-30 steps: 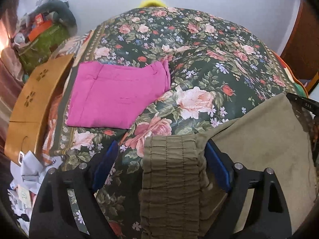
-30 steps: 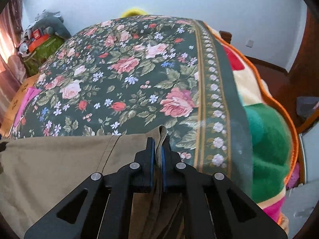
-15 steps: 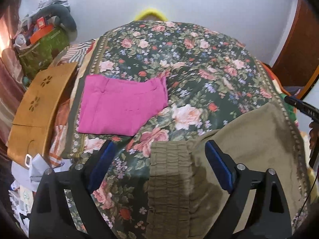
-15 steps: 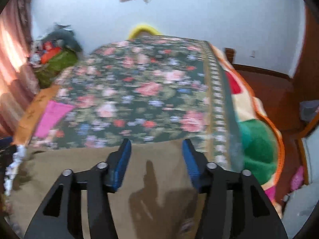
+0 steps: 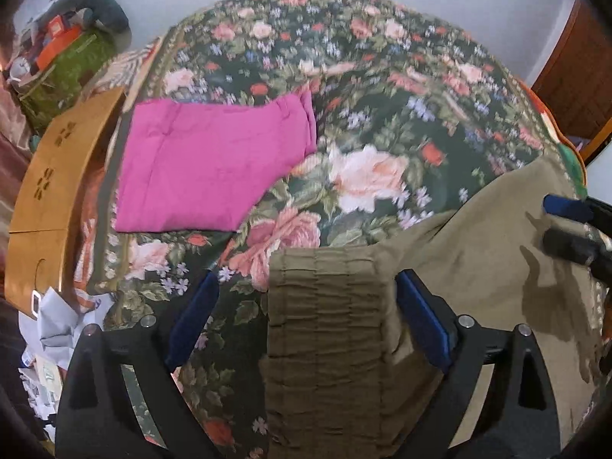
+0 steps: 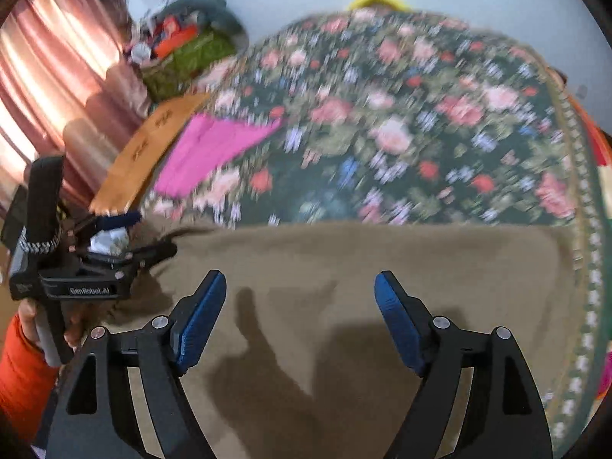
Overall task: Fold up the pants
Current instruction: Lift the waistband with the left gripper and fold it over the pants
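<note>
1. A dark green bedspread printed with pink roses [image 5: 382, 107] fills most of both views, blurred in the right wrist view.
2. The olive-brown cotton pants [image 5: 478, 252] lie spread flat across the lower part of both frames on the bedspread; their gathered elastic waistband [image 5: 329, 325] runs down the lower centre of the left wrist view.
3. A folded magenta fabric garment [image 5: 214, 164] lies flat on the bedspread in the upper left of the left wrist view, well apart from the olive pants.
4. A curved orange-brown wooden board with cut-out patterns [image 5: 49, 191] sits at the left edge, beside the bedspread.
5. The left gripper [image 5: 306, 317] has its blue-padded jaws spread wide, straddling the waistband without clamping it.
6. The right gripper [image 6: 300, 317] hangs over the flat olive cloth in the lower centre of its own view, jaws wide apart, holding nothing.
</note>
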`<state>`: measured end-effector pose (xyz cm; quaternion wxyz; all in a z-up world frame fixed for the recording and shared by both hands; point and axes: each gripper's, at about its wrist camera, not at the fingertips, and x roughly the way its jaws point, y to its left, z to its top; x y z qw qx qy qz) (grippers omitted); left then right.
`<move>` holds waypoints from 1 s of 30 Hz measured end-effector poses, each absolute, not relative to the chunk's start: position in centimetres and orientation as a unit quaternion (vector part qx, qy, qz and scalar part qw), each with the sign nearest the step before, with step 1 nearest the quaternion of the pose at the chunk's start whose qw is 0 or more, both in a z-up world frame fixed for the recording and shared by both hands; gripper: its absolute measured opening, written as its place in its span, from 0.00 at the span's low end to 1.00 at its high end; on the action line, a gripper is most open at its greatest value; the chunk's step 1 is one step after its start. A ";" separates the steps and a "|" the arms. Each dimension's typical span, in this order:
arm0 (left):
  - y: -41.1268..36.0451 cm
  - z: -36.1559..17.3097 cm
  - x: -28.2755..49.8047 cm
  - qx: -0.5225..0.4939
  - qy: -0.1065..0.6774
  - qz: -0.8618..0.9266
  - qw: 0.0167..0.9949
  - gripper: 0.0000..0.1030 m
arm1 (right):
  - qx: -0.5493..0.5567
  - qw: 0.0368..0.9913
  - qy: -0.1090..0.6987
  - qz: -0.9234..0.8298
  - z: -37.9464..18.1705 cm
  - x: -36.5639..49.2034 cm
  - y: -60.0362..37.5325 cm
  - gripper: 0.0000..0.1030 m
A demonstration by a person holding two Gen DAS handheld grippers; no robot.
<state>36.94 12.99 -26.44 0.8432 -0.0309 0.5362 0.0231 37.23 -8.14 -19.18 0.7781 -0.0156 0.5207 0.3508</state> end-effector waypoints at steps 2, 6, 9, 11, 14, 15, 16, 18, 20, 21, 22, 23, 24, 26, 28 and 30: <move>13.5 -26.9 37.0 -0.037 0.536 0.027 0.843 0.99 | -0.025 0.761 0.546 0.350 -20.8 37.1 -7.3 0.75; 13.9 -27.1 37.0 -0.044 0.536 0.024 0.843 1.00 | -0.071 0.753 0.550 0.353 -22.3 35.7 -6.7 0.77; 13.4 -26.4 36.6 -0.028 0.531 0.031 0.846 1.00 | -0.115 0.753 0.538 0.361 -22.2 34.1 -6.8 0.78; 12.9 -25.6 36.2 -0.012 0.523 0.034 0.852 1.00 | -0.127 0.753 0.536 0.360 -21.9 33.3 -7.4 0.78; 12.0 -24.5 35.1 -0.001 0.513 0.025 0.858 1.00 | -0.110 0.747 0.551 0.355 -21.8 33.1 -8.7 0.78; 11.6 -24.1 34.5 0.000 0.511 0.017 0.860 1.00 | -0.102 0.744 0.557 0.355 -21.8 32.9 -9.1 0.78; 11.3 -23.9 34.1 0.002 0.510 0.012 0.860 1.00 | -0.097 0.744 0.559 0.353 -21.8 32.7 -9.6 0.78; 10.3 -23.5 33.0 0.010 0.508 0.000 0.861 1.00 | -0.093 0.746 0.559 0.350 -21.6 32.1 -10.5 0.78; 9.5 -23.4 32.1 0.020 0.510 -0.007 0.860 1.00 | -0.089 0.749 0.559 0.344 -21.4 31.3 -11.5 0.78; 8.9 -23.5 31.7 0.028 0.512 -0.011 0.858 1.00 | -0.086 0.750 0.560 0.341 -21.2 30.9 -11.9 0.78; 8.5 -23.6 31.2 0.037 0.514 -0.013 0.857 1.00 | -0.082 0.751 0.561 0.339 -21.1 30.5 -12.5 0.78; 8.0 -23.8 30.7 0.048 0.514 -0.012 0.856 1.00 | -0.078 0.752 0.561 0.336 -21.0 30.1 -12.9 0.78; 7.6 -24.1 30.2 0.056 0.516 -0.012 0.855 1.00 | -0.074 0.753 0.562 0.334 -20.8 29.8 -13.3 0.78; 7.2 -24.7 29.4 0.056 0.524 -0.015 0.850 1.00 | -0.066 0.753 0.564 0.332 -20.6 29.0 -14.3 0.78; 7.3 -25.0 28.6 0.054 0.524 -0.008 0.850 1.00 | -0.061 0.757 0.562 0.327 -20.3 28.2 -15.1 0.78; 7.6 -25.0 27.9 0.049 0.521 -0.002 0.852 1.00 | -0.060 0.764 0.557 0.320 -20.0 27.4 -15.7 0.78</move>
